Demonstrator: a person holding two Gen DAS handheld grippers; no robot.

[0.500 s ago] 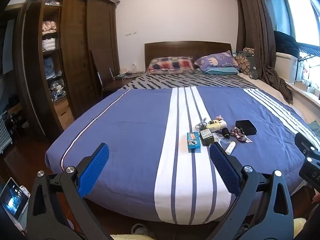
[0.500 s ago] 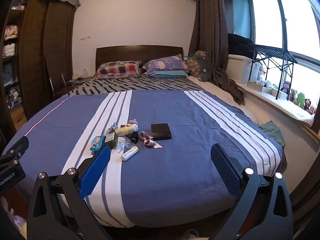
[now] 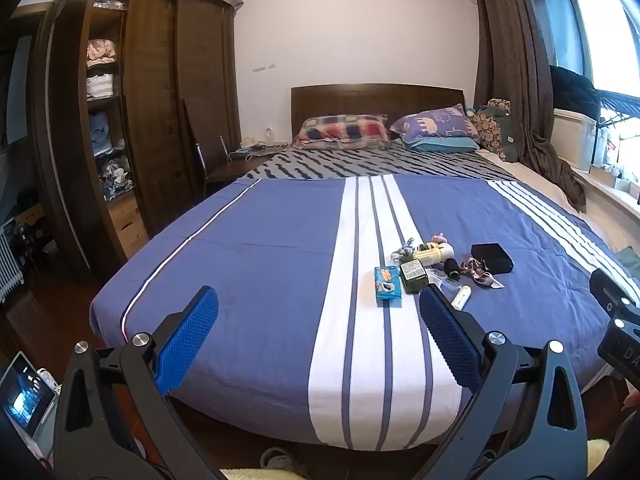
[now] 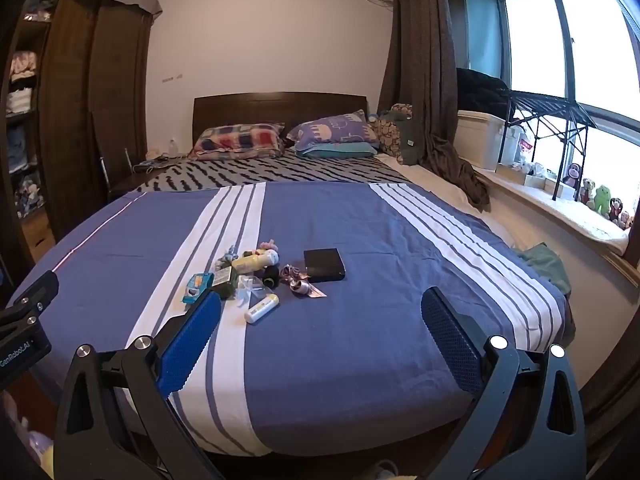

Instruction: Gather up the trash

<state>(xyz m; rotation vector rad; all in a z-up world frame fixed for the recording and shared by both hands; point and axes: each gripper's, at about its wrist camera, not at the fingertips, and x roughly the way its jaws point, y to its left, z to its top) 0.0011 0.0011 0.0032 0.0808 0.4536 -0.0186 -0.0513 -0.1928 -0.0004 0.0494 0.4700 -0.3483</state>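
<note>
A small heap of items lies on the blue striped bedspread [image 3: 260,264] [image 4: 400,320]: a teal packet [image 3: 387,282] [image 4: 197,287], a dark green box [image 3: 414,276] [image 4: 225,280], a yellow bottle [image 3: 430,254] [image 4: 252,261], a white tube [image 3: 461,297] [image 4: 261,308], crumpled wrappers [image 3: 482,274] [image 4: 300,284] and a black box [image 3: 492,258] [image 4: 324,265]. My left gripper [image 3: 318,316] hovers open at the foot of the bed, short of the heap. My right gripper [image 4: 320,320] is also open, empty, right of the heap.
A dark wardrobe [image 3: 160,120] with open shelves stands left. Pillows [image 3: 344,131] lie at the headboard. A window ledge [image 4: 560,208] with boxes and toys runs along the right. A laptop [image 3: 26,398] sits on the floor at left.
</note>
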